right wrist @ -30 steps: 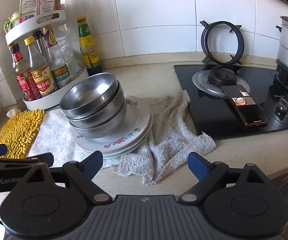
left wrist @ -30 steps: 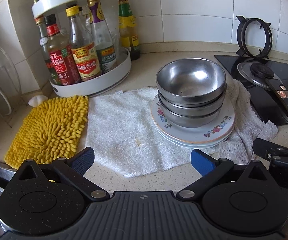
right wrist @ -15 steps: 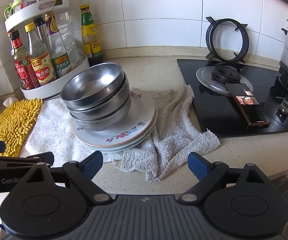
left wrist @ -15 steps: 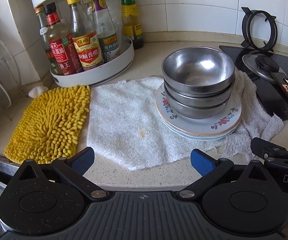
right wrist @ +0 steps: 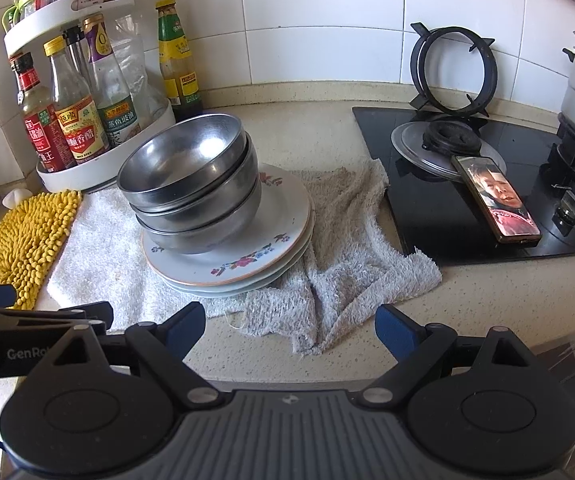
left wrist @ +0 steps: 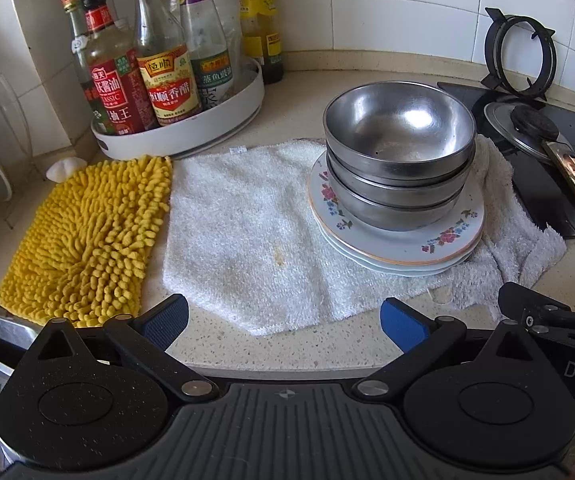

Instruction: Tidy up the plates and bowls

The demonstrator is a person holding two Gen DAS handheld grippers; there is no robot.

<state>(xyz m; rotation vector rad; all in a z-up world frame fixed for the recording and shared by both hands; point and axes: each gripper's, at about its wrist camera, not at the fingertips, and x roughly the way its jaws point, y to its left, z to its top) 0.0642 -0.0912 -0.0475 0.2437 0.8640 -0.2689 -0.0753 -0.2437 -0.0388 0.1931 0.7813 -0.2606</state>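
Holding both tools low at the front edge of the tabletop [left wrist: 295,344], you have the left gripper [left wrist: 283,322] with its fingers spread wide and empty, and the right gripper [right wrist: 289,330] likewise released and gripping nothing. Just beyond the blue fingertips lies a white towel [left wrist: 239,240], with a yellow chenille mat [left wrist: 87,232] touching its left edge. Resting on the towel's right part is a stack of floral plates [left wrist: 443,246], and three nested steel bowls [left wrist: 399,136] sit upright on the top plate. To your right, a phone [right wrist: 495,200] lies on the black hob [right wrist: 427,204]. Farther back, a white turntable rack [left wrist: 191,128] of sauce bottles stands against the tiled wall.
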